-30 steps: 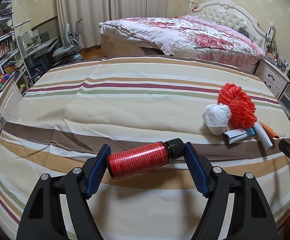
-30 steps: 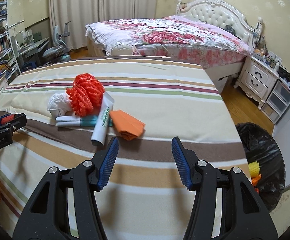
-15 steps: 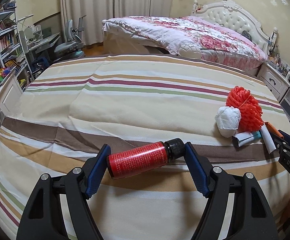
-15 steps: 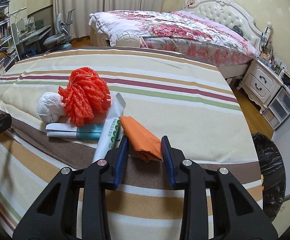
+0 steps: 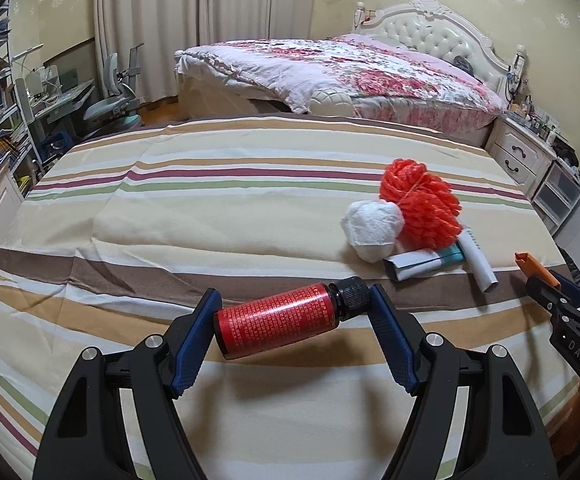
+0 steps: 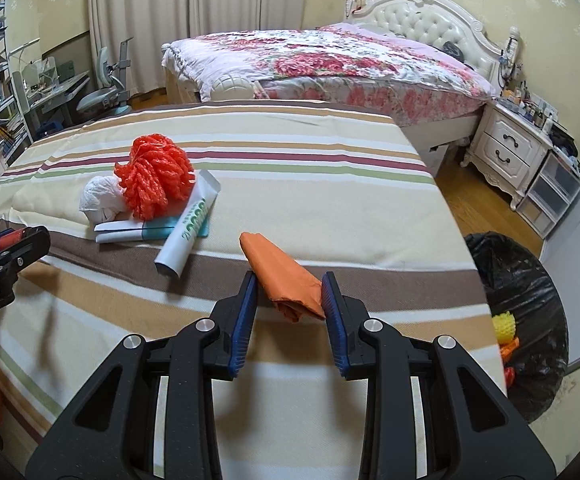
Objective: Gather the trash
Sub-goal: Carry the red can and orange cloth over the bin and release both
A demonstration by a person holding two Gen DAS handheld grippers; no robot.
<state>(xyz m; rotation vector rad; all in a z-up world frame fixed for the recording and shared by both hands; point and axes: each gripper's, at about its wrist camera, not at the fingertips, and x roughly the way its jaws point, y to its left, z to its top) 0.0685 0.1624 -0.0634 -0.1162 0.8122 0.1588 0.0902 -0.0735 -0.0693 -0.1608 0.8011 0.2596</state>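
Observation:
My left gripper (image 5: 295, 312) is shut on a red bottle (image 5: 276, 321) with a black cap, held crosswise above the striped sheet (image 5: 210, 208). My right gripper (image 6: 289, 304) is shut on an orange folded wrapper (image 6: 284, 272) and holds it lifted off the sheet; it also shows at the right edge of the left wrist view (image 5: 546, 280). An orange net ball (image 6: 154, 176), a white crumpled tissue (image 6: 100, 198), a white tube (image 6: 188, 228) and a teal-and-white packet (image 6: 146, 234) lie together on the sheet.
A black-lined trash bin (image 6: 518, 300) holding yellow and orange trash stands on the floor at the right of the striped bed. A floral bed (image 6: 330, 60) lies behind, a white nightstand (image 6: 506, 152) at the right, a desk and shelves (image 6: 2, 92) at the left.
My right gripper moved in over the orange wrapper, closed on it and lifted it off the sheet. My left gripper kept hold of the red bottle and shifted slightly.

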